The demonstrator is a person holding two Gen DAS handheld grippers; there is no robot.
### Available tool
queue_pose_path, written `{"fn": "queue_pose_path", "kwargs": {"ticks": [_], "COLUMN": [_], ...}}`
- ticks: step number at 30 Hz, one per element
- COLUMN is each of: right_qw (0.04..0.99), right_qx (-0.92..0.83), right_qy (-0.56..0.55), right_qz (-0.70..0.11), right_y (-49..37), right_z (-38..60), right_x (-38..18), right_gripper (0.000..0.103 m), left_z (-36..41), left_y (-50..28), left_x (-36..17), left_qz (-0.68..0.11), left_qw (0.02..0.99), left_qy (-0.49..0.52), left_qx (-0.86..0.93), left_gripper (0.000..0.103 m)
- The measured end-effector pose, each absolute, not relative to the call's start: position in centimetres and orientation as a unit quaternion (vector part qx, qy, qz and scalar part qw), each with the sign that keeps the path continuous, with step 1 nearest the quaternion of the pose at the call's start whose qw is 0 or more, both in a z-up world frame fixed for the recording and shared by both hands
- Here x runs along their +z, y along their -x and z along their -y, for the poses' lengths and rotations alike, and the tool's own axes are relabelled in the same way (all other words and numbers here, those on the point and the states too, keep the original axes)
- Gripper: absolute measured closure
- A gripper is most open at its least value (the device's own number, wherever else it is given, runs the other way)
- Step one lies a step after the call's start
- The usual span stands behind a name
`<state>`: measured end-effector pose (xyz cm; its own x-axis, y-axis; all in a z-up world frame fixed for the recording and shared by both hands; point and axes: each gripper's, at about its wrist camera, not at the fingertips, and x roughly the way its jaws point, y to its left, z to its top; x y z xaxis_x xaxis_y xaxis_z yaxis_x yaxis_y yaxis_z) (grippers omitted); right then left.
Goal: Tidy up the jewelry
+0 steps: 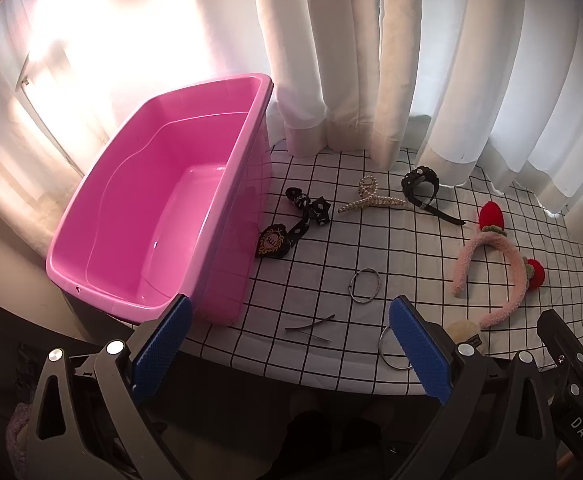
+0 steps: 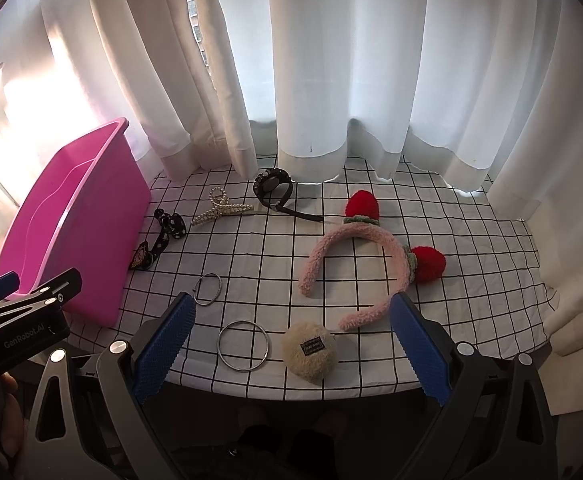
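An empty pink tub (image 1: 123, 200) stands on the left of the checked tablecloth. Loose beside it lie a black ribbon bow (image 1: 303, 216), a pearl claw clip (image 1: 371, 198), a black watch (image 1: 423, 188), a thin silver bangle (image 1: 365, 285) and a hairpin (image 1: 311, 326). Nearer the front edge are a larger silver bangle (image 2: 243, 345), a beige fuzzy clip (image 2: 310, 350) and a pink fuzzy headband (image 2: 355, 264) with red strawberries. My left gripper (image 1: 291, 308) hovers open over the front edge by the tub's corner. My right gripper (image 2: 293, 304) is open above the beige clip, holding nothing.
White curtains (image 2: 331, 80) hang close behind the table and down its right side. The tablecloth (image 2: 251, 256) ends at a rounded front edge just under both grippers. A hand shows at the lower left of the right wrist view.
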<state>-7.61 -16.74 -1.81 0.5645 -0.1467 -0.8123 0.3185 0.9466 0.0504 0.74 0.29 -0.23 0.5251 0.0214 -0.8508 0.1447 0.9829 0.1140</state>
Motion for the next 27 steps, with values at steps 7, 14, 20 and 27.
{"fn": "queue_pose_path", "kwargs": {"ticks": [7,14,20,27], "right_qw": [0.879,0.878,0.877,0.872], "right_qx": [-0.134,-0.133,-0.134,-0.131], "right_qy": [-0.092,-0.094,-0.095,-0.097], "right_qz": [-0.449,-0.449,-0.452,-0.461], "right_y": [7.4,7.4,7.2,7.0], "right_z": [16.8,16.9,16.9,17.1], "right_x": [-1.9,-2.1,-2.4,-3.2], "right_gripper": [0.010,0.010,0.010,0.010], "left_z": [-0.2,0.0,-0.1,-0.2], "left_y": [-0.9,-0.9,-1.1,-1.1], "left_x": [-0.3,-0.5,-1.0,-1.6], "left_qz": [-0.485,-0.486,-0.491,-0.500], "left_qw": [0.869,0.869,0.866,0.861], "left_qy": [-0.084,-0.085,-0.085,-0.086], "left_qx": [-0.036,-0.036,-0.034,-0.033], "left_gripper": [0.006,0.006,0.006,0.006]}}
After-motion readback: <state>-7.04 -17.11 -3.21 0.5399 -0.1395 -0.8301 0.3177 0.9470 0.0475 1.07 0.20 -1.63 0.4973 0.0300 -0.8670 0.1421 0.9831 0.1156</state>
